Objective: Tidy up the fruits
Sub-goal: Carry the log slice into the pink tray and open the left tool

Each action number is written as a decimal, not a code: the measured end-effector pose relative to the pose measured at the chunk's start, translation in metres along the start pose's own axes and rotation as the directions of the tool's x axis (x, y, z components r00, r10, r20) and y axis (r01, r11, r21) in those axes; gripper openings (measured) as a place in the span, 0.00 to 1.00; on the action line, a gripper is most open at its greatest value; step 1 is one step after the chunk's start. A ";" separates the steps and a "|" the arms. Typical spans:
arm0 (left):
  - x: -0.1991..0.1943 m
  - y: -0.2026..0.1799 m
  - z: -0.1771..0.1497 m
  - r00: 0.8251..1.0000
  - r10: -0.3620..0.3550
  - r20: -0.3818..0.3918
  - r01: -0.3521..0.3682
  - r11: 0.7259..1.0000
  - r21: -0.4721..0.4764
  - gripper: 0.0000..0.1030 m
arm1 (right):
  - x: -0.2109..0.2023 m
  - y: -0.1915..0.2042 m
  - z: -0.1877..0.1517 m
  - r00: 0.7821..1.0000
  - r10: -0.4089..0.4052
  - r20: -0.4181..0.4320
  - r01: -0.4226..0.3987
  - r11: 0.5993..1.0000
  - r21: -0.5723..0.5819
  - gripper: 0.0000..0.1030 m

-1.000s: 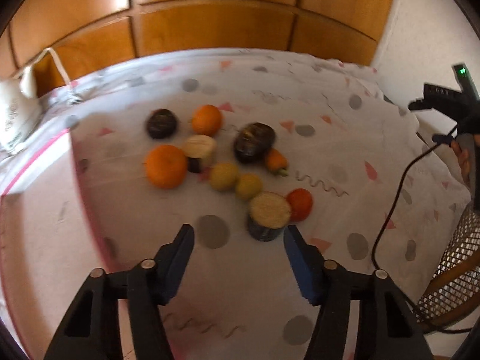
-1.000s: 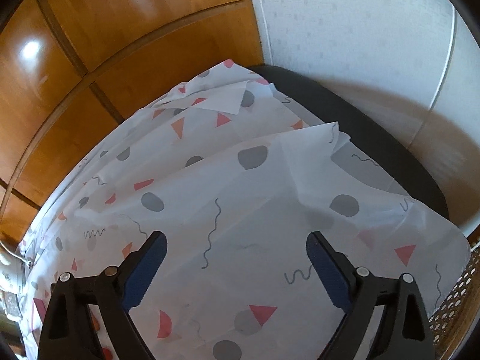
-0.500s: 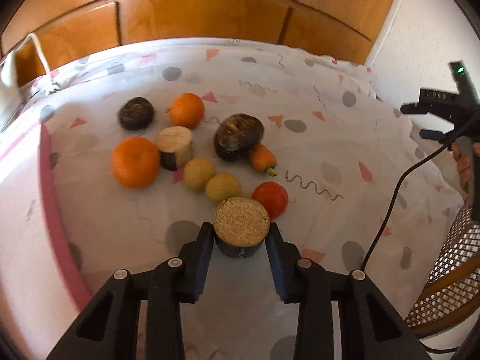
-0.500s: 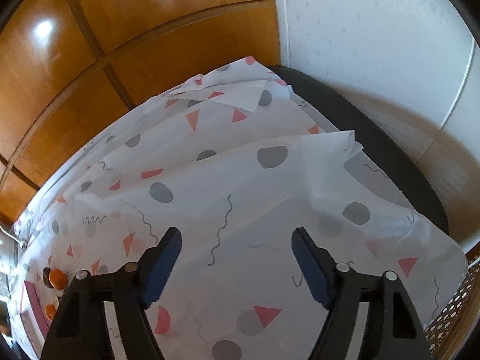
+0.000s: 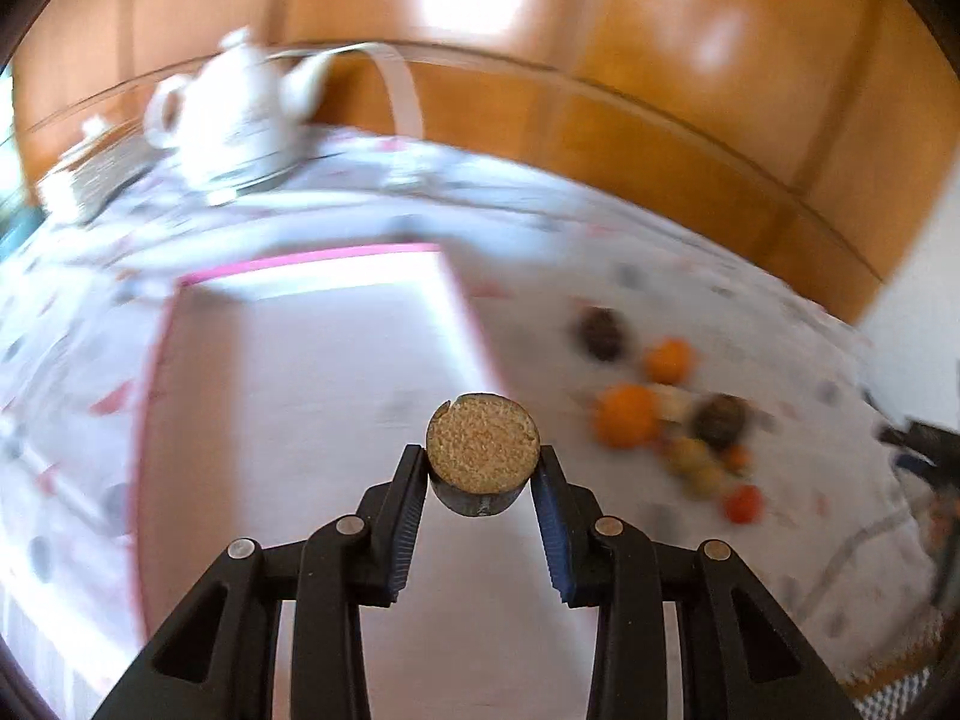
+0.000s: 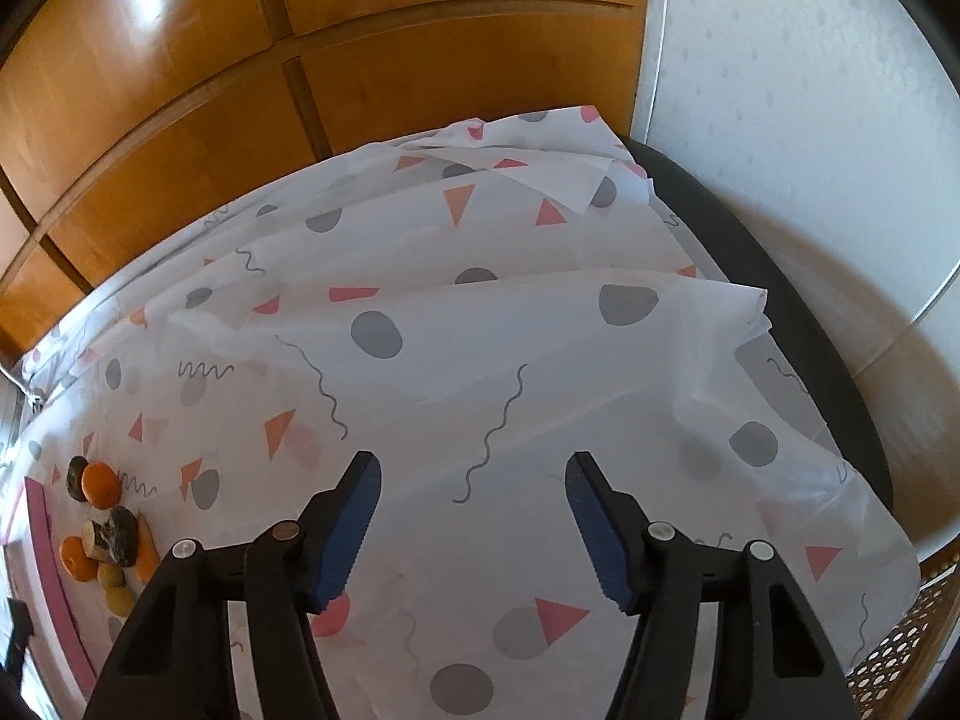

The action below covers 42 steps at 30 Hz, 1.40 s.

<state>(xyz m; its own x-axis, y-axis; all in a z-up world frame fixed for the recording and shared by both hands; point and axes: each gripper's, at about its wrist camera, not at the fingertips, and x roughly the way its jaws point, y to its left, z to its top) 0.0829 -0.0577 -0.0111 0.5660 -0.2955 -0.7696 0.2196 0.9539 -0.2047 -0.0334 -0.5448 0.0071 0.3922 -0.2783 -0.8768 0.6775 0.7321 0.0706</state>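
My left gripper [image 5: 480, 468] is shut on a halved dark-skinned fruit [image 5: 483, 450] with its tan, grainy cut face up, held above a white mat with a pink border [image 5: 300, 372]. The other fruits lie in a blurred cluster to the right: a large orange [image 5: 627, 416], a smaller orange [image 5: 669, 360], dark fruits [image 5: 603, 327] and a small red one [image 5: 743, 504]. In the right wrist view the same cluster [image 6: 102, 525] sits at the far left. My right gripper [image 6: 474, 480] hovers over the patterned cloth, its jaws closing with nothing between them.
A white teapot [image 5: 240, 114] stands at the back left on the patterned tablecloth [image 6: 480, 360]. Wooden panels [image 5: 600, 90] rise behind the table. A dark chair [image 6: 810, 330] and a white wall lie to the right, with wicker mesh [image 6: 900, 648] at the lower right.
My left gripper closed on the halved fruit, lifted it and swung left over the pink-bordered mat. The right gripper's jaws narrowed and it turned, bringing the fruit cluster into its view.
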 end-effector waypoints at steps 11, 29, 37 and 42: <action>0.029 0.069 -0.005 0.979 0.197 -0.058 -0.202 0.972 -0.116 0.35 | 0.000 0.005 -0.003 0.999 -0.035 -0.001 0.035 0.999 -0.015 0.63; -0.026 0.065 -0.033 0.965 0.253 0.062 -0.241 0.958 -0.157 0.73 | -0.007 0.040 -0.011 0.996 0.082 0.017 -0.078 0.984 -0.159 0.51; -0.044 0.100 -0.046 0.939 0.336 0.068 -0.300 0.901 -0.312 0.77 | 0.004 0.033 -0.014 0.999 0.027 -0.031 -0.031 0.991 -0.129 0.51; -0.049 0.113 -0.051 0.927 0.370 0.063 -0.326 0.877 -0.353 0.80 | -0.001 0.045 -0.018 0.992 0.118 -0.036 -0.122 0.978 -0.171 0.51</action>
<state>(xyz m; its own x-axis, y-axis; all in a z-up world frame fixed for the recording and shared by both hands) 0.0396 0.0676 -0.0275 0.6562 0.0752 -0.7508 -0.2723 0.9516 -0.1427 -0.0142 -0.5008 0.0028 0.4468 -0.1679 -0.8787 0.5081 0.8561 0.0948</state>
